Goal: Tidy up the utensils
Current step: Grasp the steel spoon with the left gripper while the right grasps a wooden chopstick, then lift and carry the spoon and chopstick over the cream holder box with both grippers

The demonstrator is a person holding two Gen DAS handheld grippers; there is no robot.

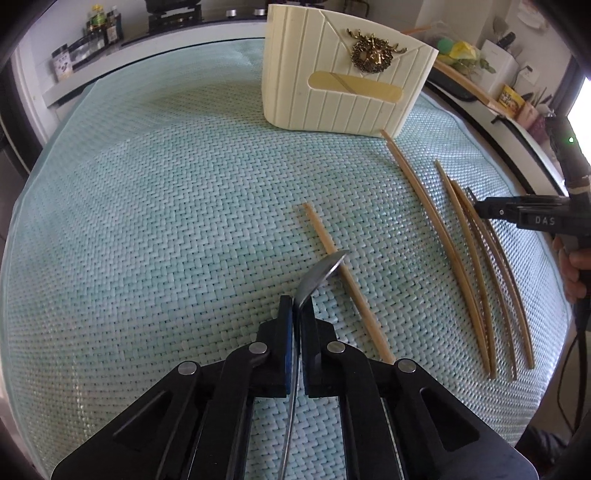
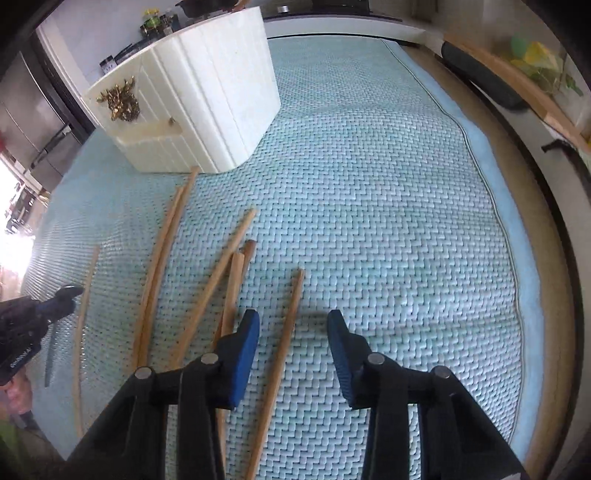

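Observation:
My left gripper point(image 1: 295, 306) is shut on a metal spoon point(image 1: 325, 271), whose bowl sticks out past the pads and rests on a single wooden chopstick point(image 1: 354, 295). Several more chopsticks point(image 1: 472, 273) lie to the right on the teal woven mat point(image 1: 166, 221). A cream ribbed utensil holder point(image 1: 343, 85) with a gold ornament stands at the far side. In the right wrist view my right gripper point(image 2: 293, 321) is open, low over the mat. One chopstick point(image 2: 284, 354) lies between its blue pads point(image 2: 243, 354) untouched, with others point(image 2: 155, 273) to its left. The holder point(image 2: 192, 103) is far left.
Bottles and jars point(image 1: 99, 26) stand on the counter behind the mat. A white appliance and clutter point(image 1: 498, 62) line the right counter. A person's hand point(image 1: 572, 266) grips the right tool. The mat's blue edge point(image 2: 509, 221) runs along the right.

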